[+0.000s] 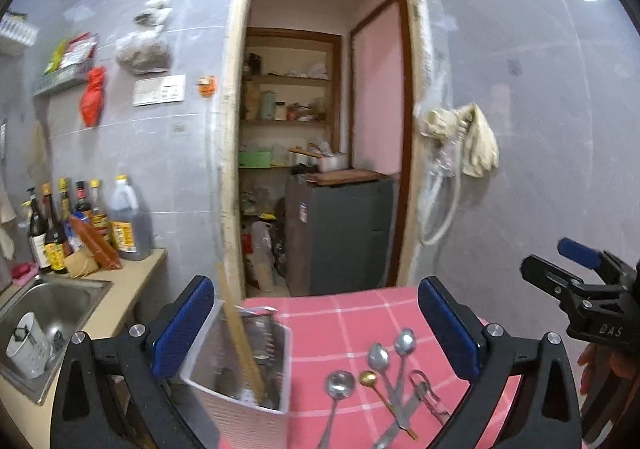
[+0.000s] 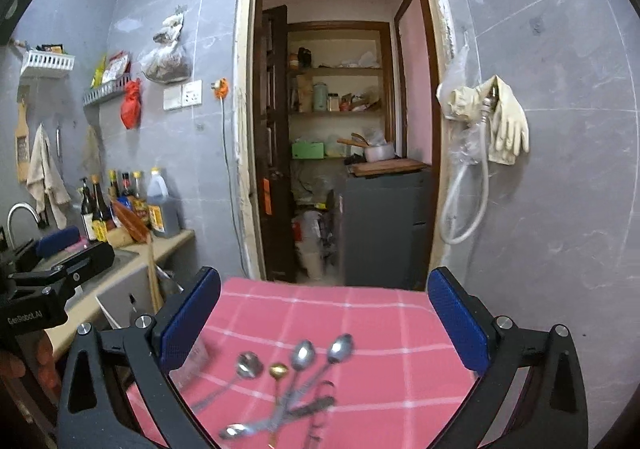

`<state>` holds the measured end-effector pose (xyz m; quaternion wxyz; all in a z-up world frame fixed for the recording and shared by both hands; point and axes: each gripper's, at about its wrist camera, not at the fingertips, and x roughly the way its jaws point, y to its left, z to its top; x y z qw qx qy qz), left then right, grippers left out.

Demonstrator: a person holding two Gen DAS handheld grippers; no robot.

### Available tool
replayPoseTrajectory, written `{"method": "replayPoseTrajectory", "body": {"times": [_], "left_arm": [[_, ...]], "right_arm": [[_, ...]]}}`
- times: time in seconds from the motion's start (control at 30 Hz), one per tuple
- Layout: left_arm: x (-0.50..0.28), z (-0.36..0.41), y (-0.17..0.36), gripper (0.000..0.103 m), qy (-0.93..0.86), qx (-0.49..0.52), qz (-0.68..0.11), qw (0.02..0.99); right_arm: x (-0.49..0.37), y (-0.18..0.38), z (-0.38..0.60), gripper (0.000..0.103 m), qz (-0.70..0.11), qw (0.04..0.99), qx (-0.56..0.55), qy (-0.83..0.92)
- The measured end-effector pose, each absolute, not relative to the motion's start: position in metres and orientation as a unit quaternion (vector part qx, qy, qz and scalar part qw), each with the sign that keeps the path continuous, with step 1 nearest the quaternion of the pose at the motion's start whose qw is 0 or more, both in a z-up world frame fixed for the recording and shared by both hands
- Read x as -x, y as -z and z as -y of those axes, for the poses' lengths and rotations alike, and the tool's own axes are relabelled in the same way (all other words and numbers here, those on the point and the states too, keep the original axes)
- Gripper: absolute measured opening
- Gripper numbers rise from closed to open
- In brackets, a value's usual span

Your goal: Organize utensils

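Bare pink checked surface (image 2: pixel 360 313) is seen beyond the spoons (image 2: pixel 304 361), up to its far edge, and to their right. The near centre is occupied by the fanned spoons, their handles crossed. The left edge is blocked by a white utensil holder (image 1: pixel 240 405), from which tall chopsticks (image 1: pixel 236 333) rise. Both pairs of tongs, left (image 1: pixel 316 325) and right (image 2: pixel 324 317), are held spread above the surface with nothing between them.

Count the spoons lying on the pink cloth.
4, fanned together: large spoon leftmost, small gold spoon, then two silver spoons rightward. Overlapping handles may hide more.
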<state>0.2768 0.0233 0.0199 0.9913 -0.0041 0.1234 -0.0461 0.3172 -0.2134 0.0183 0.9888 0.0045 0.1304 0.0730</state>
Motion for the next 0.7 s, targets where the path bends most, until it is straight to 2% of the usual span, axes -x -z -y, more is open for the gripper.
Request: {"method": "replayPoseTrajectory", "body": {"times": [0.27, 0.57, 0.67, 0.7], "left_arm": [[-0.288, 0.024, 0.008, 0.103, 0.08, -0.026, -0.168, 0.982], [-0.315, 0.058, 0.059, 0.103, 0.121, -0.007, -0.256, 0.959], [-0.326, 0.062, 0.075, 0.102, 0.112, -0.006, -0.279, 0.954], [-0.329, 0.063, 0.08, 0.102, 0.106, -0.007, -0.287, 0.952]], "right_arm": [[-0.324, 0.013, 0.262, 0.102, -0.183, 0.981, -0.012, -0.065], [-0.366, 0.076, 0.31, 0.102, -0.284, 0.947, -0.079, -0.125], [-0.38, 0.099, 0.316, 0.095, -0.311, 0.936, -0.087, -0.137], [-0.383, 0.106, 0.316, 0.088, -0.318, 0.933, -0.089, -0.142]]}}
